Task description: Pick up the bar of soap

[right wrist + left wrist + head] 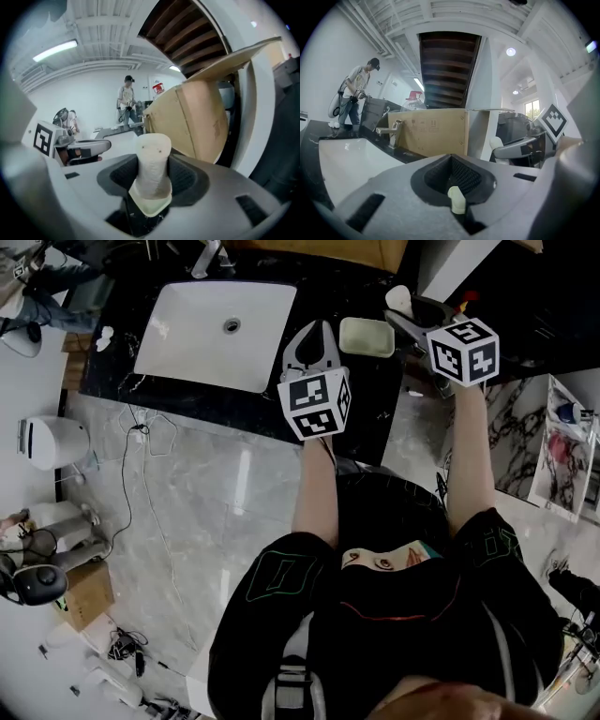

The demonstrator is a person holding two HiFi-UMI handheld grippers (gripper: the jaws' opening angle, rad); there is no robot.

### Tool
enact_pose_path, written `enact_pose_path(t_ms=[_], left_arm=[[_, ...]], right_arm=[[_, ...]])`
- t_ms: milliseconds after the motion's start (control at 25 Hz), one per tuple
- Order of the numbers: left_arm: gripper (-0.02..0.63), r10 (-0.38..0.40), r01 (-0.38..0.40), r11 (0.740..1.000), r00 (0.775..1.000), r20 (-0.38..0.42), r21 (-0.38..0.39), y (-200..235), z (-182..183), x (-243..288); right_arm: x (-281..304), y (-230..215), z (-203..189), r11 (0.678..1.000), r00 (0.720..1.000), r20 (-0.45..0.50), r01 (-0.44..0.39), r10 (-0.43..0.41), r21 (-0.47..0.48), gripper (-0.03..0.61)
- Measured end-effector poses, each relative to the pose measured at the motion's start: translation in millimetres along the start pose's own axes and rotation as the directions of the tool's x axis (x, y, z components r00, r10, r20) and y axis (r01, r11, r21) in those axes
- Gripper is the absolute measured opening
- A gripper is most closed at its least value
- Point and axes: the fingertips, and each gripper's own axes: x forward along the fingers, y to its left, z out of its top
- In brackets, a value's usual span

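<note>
right gripper (410,315) was clamped on the bar of soap (397,298). in the right gripper view the pale bar stood upright between the two jaws, gripped near its lower end, with most of its length above the grey housing. its face looked finely textured, with a few small dark specks near the top.

in the head view the soap was held up above the far right end of the dark counter (309,277), off the surface and just right of the soap dish (367,337).

left gripper (315,334) was closed on nothing. the left gripper view showed its jaws brought together, with only a small cream nub at the meeting point. it hung over the counter between the white sink (187,343) and the soap dish, close to the sink's right edge.

the soap dish was pale green and rectangular. it sat on the counter between the two grippers.

the marker cube on each gripper faced up toward the head camera, the left cube (316,404) lower in frame than the right cube (463,351).

a faucet (208,257) stood behind the sink. a cardboard box (431,131) stood behind the counter. a person (355,96) stood in the background, at the far end of the counter. the floor (216,502) was grey marble, with loose cables (141,437) trailing over it.
</note>
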Motion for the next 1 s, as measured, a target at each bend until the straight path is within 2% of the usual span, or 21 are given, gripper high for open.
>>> enact_pose_path(t_ms=[200,360,520,720,1000], left_arm=[[0.008,-0.02,0.019,0.999,0.999,0.031,0.05,-18.9,20.5,5.0],[0.008,-0.024,0.02,0.996,0.999,0.044,0.087,-30.6,32.2,2.2],[0.008,-0.016,0.008,0.992,0.998,0.062,0.126,-33.4,45.8,-0.4],[0.008,-0.006,-0.009,0.987,0.996,0.089,0.159,-39.4,58.4,-7.1],[0.008,-0.013,-0.001,0.986,0.996,0.083,0.165,-50.8,53.6,-9.5]], right_arm=[[-32.1,-14.4,6.5,0.992,0.984,0.151,0.082,-0.096,0.093,0.202],[-57.7,-18.7,11.0,0.985,0.963,0.219,0.136,-0.155,0.102,0.202],[-73.8,-22.9,22.4,0.982,0.937,0.301,0.149,-0.178,0.117,0.202],[-90.5,-27.8,24.2,0.977,0.913,0.355,0.155,-0.199,0.148,0.202],[-110.2,-31.3,16.0,0.973,0.896,0.388,0.165,-0.216,0.159,0.202]])
